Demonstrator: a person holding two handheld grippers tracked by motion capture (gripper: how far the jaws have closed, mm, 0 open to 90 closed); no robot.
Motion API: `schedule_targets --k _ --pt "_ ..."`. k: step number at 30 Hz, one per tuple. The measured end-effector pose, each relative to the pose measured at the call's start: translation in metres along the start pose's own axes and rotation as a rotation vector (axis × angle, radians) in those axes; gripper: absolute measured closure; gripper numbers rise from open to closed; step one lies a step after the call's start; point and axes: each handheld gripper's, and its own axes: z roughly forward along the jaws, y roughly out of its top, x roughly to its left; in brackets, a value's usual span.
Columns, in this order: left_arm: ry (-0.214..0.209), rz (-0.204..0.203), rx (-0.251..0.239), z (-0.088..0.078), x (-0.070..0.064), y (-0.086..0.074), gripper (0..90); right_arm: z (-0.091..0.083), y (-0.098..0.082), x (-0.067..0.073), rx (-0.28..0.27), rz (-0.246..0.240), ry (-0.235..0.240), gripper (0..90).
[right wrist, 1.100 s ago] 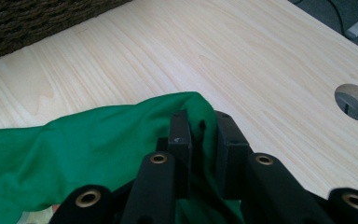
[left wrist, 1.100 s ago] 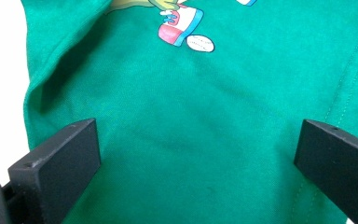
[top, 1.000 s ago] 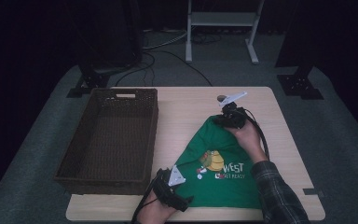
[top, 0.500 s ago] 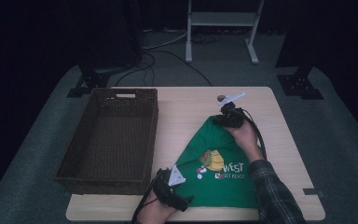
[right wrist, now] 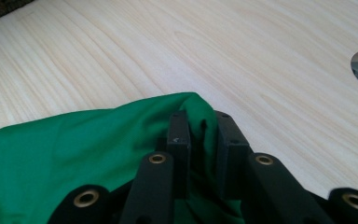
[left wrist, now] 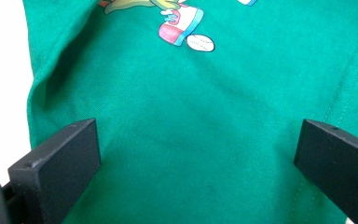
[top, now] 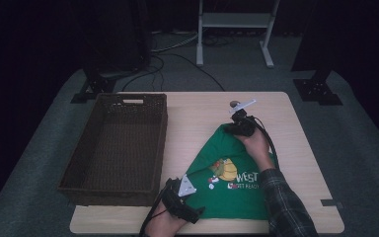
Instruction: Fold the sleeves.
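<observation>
Looking down on the wooden table [top: 197, 111], we see a green T-shirt [top: 237, 185] with a printed cartoon lying on its near right part, beside a dark wicker basket [top: 116, 143] on the left. The right gripper [top: 237, 124], at the shirt's far tip, has its jaws pinched together on a fold of the green cloth [right wrist: 121, 140]. The left gripper [top: 192, 210] rests at the shirt's near left edge, and we see its jaws spread wide over flat fabric [left wrist: 200, 135], holding nothing.
</observation>
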Motion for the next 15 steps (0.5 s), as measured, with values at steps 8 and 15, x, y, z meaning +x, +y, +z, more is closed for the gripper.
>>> schedule_targets --k 8,15 --pt "-0.001 -0.002 0.000 0.000 0.000 0.000 0.0 0.009 -0.002 -0.002 0.011 0.006 -0.002 76.9" --pt "-0.001 -0.002 0.000 0.000 0.000 0.000 0.0 0.016 -0.004 -0.002 0.019 0.014 -0.015 72.1"
